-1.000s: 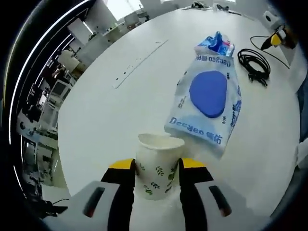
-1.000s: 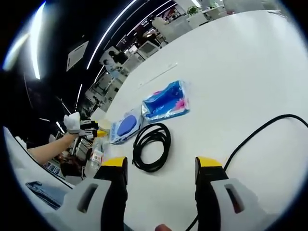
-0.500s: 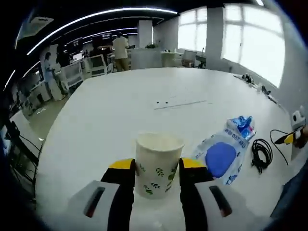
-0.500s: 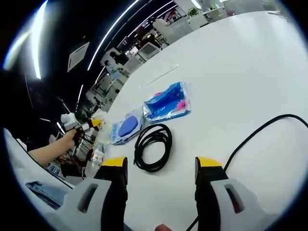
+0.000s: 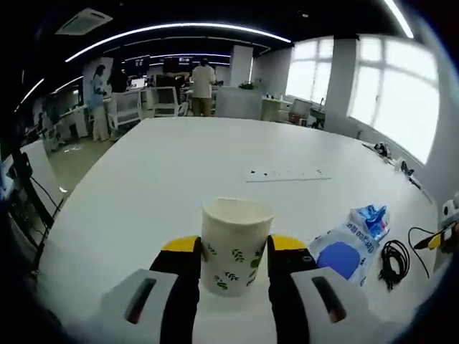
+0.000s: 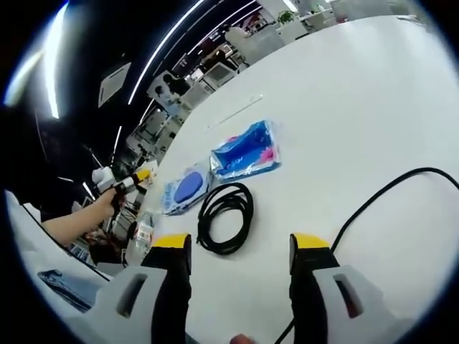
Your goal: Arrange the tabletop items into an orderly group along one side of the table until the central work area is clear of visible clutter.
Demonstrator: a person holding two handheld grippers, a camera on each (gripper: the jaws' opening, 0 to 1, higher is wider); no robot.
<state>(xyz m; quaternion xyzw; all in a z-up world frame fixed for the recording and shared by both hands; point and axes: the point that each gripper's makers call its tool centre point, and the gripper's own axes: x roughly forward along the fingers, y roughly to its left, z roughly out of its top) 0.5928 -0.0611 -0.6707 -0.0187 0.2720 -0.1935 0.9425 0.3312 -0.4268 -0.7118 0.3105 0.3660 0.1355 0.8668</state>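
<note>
Paper cup [image 5: 236, 246] clamped between left fingers [image 5: 181, 276].

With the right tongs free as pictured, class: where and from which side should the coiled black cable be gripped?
Probably grip the coiled black cable at its near bundled edge, coming straight ahead from the open right tongs. It lies flat just beyond them, so pinching that bundle across its strands should lift the whole coil.

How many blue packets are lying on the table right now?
2. The wipes pack with the blue oval lid lies left of the coiled black cable; the smaller blue-and-pink packet lies just above the coil. Others may sit outside the views.
</note>
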